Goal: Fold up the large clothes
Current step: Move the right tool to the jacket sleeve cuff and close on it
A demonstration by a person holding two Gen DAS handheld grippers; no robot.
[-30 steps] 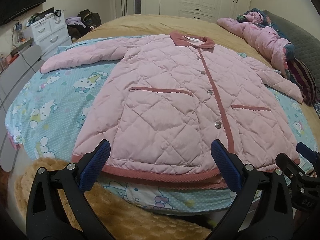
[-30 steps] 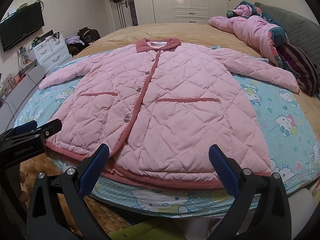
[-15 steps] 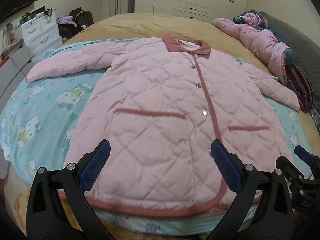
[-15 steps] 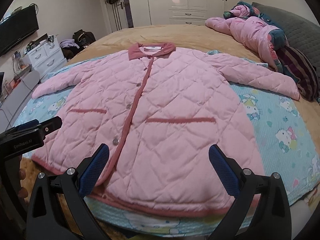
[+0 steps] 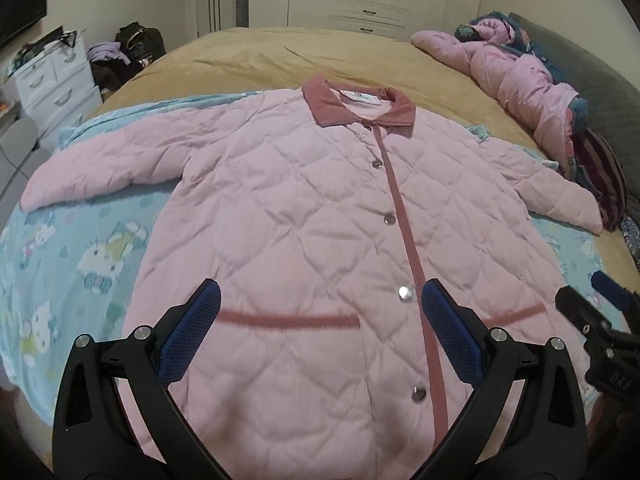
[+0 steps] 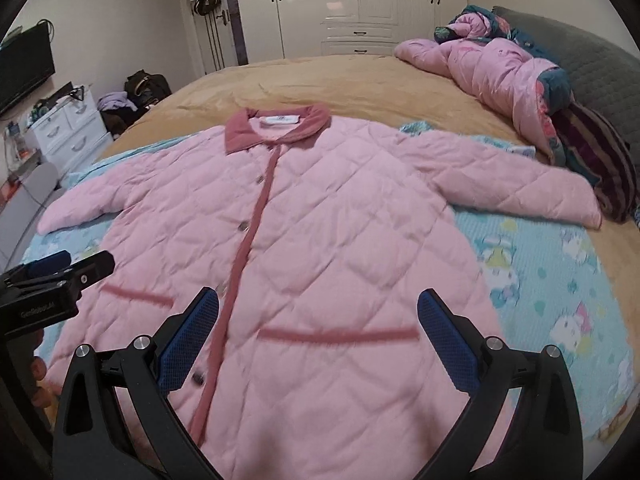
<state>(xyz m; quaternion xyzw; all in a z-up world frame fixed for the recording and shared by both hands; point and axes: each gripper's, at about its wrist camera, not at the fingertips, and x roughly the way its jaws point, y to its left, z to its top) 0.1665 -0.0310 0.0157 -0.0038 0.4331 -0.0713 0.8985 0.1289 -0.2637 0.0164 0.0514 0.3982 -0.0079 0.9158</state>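
Note:
A pink quilted coat (image 5: 304,232) (image 6: 320,236) with a dark rose collar, placket and pocket trims lies flat and buttoned on the bed, both sleeves spread out to the sides. My left gripper (image 5: 320,328) hangs open above the coat's lower left half, over the left pocket trim, nothing between its blue pads. My right gripper (image 6: 318,334) is open too, above the lower right half near the right pocket trim. Each gripper shows at the other view's edge: the right gripper (image 5: 604,320), the left gripper (image 6: 52,284). The coat's hem is hidden below both views.
The coat rests on a light blue cartoon-print sheet (image 5: 72,264) (image 6: 560,280) over a tan bedspread (image 5: 304,60). Another pink jacket (image 6: 492,68) and striped cloth (image 6: 600,160) lie by the grey headboard at right. A white drawer unit (image 6: 68,136) and bags stand left of the bed.
Both grippers have moved forward over the coat, from beyond its hem to above its pockets. They stay open. The coat has not moved.

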